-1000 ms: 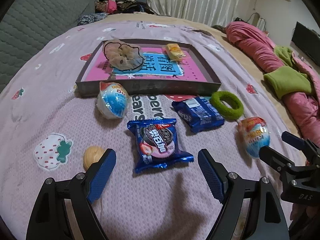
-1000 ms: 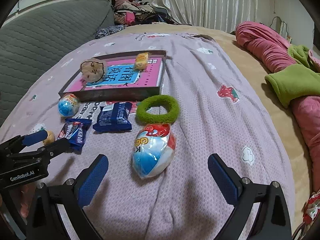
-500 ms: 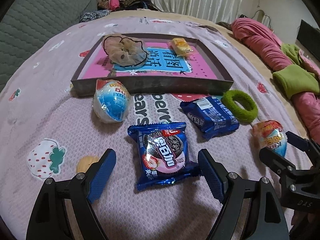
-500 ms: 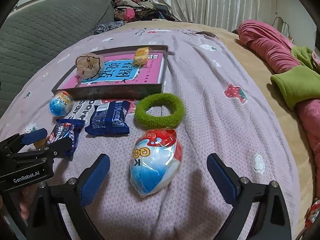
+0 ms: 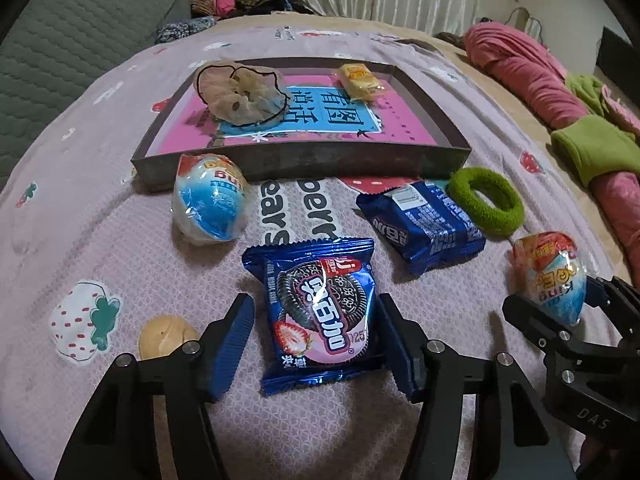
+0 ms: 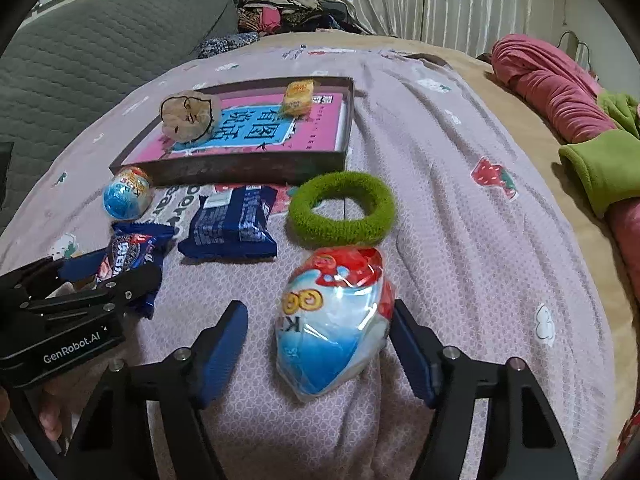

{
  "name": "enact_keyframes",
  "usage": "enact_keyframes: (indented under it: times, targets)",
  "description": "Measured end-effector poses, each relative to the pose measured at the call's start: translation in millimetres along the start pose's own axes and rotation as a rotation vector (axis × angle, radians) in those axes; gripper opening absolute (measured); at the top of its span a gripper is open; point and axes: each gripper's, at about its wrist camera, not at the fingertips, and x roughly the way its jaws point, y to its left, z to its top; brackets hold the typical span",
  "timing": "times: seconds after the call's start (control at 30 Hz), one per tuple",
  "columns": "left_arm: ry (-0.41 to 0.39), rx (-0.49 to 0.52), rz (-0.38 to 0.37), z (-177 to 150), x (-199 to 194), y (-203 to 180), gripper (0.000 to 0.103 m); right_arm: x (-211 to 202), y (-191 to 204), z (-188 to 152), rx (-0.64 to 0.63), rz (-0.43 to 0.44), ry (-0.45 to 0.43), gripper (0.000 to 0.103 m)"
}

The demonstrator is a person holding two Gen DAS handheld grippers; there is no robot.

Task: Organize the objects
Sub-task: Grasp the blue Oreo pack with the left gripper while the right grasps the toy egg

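Over the bedspread (image 5: pixel 120 240), both tools angled downward

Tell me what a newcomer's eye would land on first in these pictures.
First, the two tools closing at once: the left tool around the blue cookie packet, the right tool around the wrapped toy egg, both lying on the lilac bedspread. Behind them sits the shallow tray with its bright pink and blue card, holding a beige scrunchie and a yellow snack. A green hair ring lies just before the tray.
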Motion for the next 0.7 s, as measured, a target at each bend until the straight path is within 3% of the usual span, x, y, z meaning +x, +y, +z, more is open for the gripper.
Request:
enact_keyframes:
  times: [0.03, 0.13, 0.7]
  targets:
    - [0.004, 0.003, 0.001, -0.4, 0.8, -1.4, 0.055, 1.8, -0.8, -0.8, 0.003, 0.002, 0.006, 0.064]
    - [0.004, 0.020, 0.026, -0.7, 2.2, -7.5, 0.054, 4.1, -2.7, -1.6, 0.016, 0.025, 0.016, 0.053]
    - [-0.027, 0.001, 0.004, -8.9, -24.6, -3.4, 0.054, -20.5, 7.7, -0.4, -0.003, 0.092, -0.038, 0.053]
